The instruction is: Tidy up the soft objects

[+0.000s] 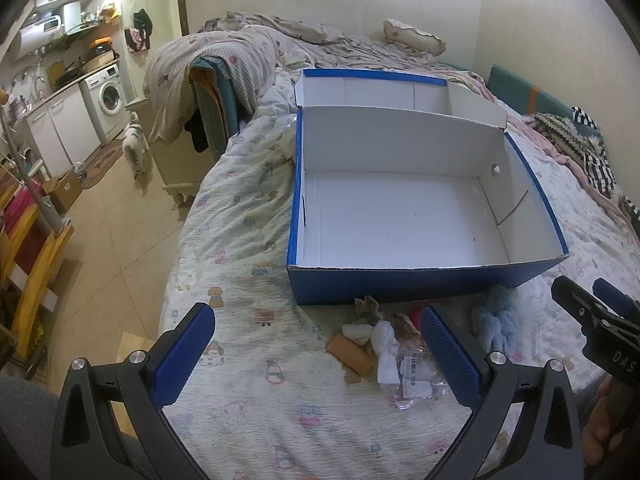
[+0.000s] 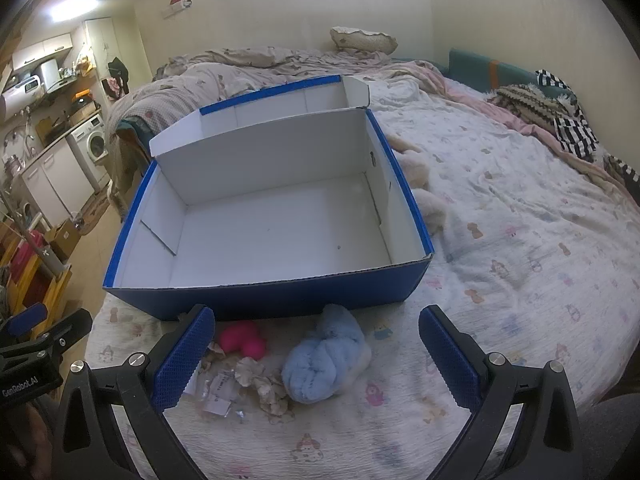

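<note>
Left gripper [image 1: 320, 344] jaws spread wide over the bedspread [image 1: 240, 360], right gripper [image 2: 316, 344] jaws likewise released, blue plush [image 2: 324, 364] between them, box [image 2: 276, 292] just beyond, nothing inside

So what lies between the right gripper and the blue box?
In the right wrist view, a blue plush and pink toy lie before the box.

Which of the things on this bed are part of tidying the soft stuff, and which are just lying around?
For the job:
- blue box, open, nothing in it
- light blue plush
- pink soft toy
- white cloth
- beige frilly fabric

Just lying about:
- striped clothing
- pillow
- washing machine
</note>
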Tool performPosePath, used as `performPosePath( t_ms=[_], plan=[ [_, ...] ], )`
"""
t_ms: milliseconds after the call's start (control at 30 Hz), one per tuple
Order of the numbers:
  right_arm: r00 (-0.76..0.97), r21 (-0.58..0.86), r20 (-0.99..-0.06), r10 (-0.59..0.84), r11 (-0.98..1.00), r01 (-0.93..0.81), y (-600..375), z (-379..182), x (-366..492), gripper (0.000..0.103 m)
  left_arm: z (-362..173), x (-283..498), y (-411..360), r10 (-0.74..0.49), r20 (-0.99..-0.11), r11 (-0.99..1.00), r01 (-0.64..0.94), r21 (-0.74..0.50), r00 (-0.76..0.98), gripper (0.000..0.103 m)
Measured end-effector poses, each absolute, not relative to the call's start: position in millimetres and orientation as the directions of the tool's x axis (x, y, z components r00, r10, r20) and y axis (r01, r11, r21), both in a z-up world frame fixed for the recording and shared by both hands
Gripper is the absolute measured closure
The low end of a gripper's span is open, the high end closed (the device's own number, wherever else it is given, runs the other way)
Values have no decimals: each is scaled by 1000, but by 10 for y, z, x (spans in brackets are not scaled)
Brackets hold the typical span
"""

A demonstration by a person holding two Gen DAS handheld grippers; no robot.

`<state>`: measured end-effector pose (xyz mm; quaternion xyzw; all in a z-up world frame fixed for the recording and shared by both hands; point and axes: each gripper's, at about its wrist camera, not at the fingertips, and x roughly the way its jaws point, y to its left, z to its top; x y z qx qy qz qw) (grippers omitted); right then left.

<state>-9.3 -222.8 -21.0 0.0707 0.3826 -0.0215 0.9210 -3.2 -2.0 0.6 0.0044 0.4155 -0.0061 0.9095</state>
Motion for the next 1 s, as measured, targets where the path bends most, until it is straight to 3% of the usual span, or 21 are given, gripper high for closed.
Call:
performPosePath(
  t_ms=[1000],
  plan=[
    [709, 110, -705, 18, 990, 85, -2212, -198, -81, 0, 30, -39, -27, -11, -757, 1000, 15, -1, 653, 1]
  ],
)
